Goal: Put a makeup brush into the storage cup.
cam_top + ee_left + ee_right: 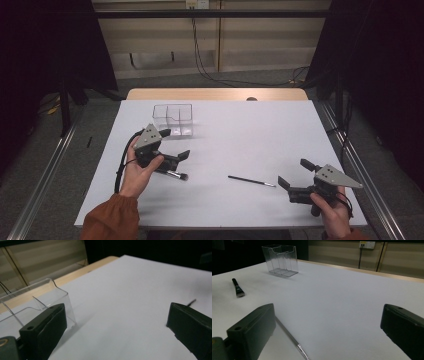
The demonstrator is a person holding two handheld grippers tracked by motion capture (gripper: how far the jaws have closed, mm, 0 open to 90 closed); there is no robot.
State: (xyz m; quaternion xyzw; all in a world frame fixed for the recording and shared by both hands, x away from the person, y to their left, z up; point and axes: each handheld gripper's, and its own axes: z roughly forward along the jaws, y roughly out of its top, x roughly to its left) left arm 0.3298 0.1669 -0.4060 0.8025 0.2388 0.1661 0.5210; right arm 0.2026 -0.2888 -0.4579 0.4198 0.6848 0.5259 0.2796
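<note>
Left gripper (172, 145): held low over the tabletop (240, 135) in the person's left hand (137, 172), fingers (46, 326) spread wide and holding nothing. It sits just in front of the clear box, likely so that whatever it picks up has a short trip.

Clear box (173, 120): a see-through plastic holder with dividers, standing upright toward the far left of the tabletop, nothing inside it as far as I can see. It looks like the place where the brushes are meant to go.

Short brush (176, 174): dark handle, flat bristle head, lying flat beside the left hand and under that gripper, within easy reach.

Thin brush (251, 181): long, slim, dark with a silvery tip, lying flat near the front middle, between the two grippers.

Right gripper (295, 176): held low at the front right, fingers (252, 331) spread and holding nothing, aimed at the thin brush, whose tip lies by its own left finger; I judge that a pickup comes next.

Writing: no brand, label or lettering readable anywhere.
</note>
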